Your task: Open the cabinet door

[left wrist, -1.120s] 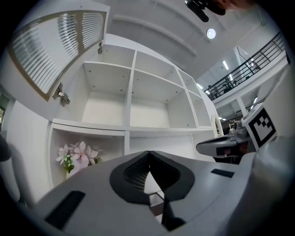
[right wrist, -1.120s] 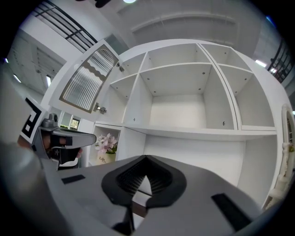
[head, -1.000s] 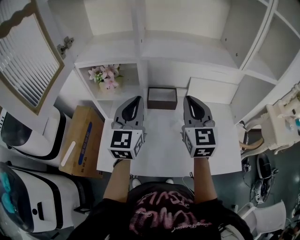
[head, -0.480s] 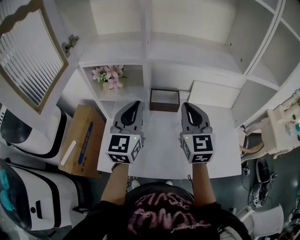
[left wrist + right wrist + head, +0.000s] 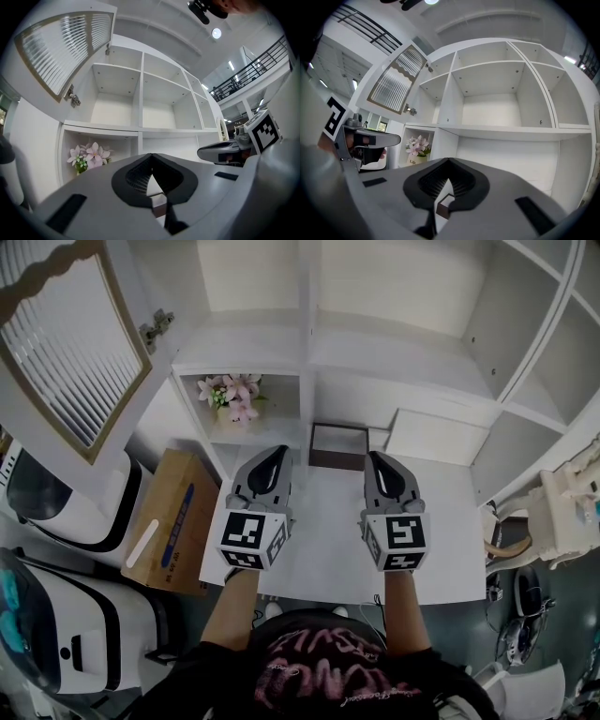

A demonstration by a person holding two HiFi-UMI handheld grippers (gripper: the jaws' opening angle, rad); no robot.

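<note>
The cabinet door (image 5: 66, 343), with a wood frame and ribbed glass, stands swung wide open at the upper left, away from the white shelf unit (image 5: 309, 343). It also shows in the left gripper view as the door (image 5: 65, 47) and in the right gripper view as the door (image 5: 396, 79). My left gripper (image 5: 279, 452) and right gripper (image 5: 377, 458) hover side by side over the white table (image 5: 328, 549), pointing level at the shelves. Both are shut and hold nothing. The left gripper (image 5: 151, 164) and right gripper (image 5: 449, 164) show their jaws meeting at the tip.
A small dark open box (image 5: 339, 446) sits on the table between the gripper tips. Pink flowers (image 5: 234, 395) fill the lower left cubby. A white block (image 5: 441, 437) lies at the back right. A cardboard box (image 5: 169, 521) and white machines (image 5: 56, 502) stand at the left.
The right gripper has drifted slightly left, nearer the dark box. The left gripper has stayed put. The head view has shifted, so the shelves sit further right and lower.
</note>
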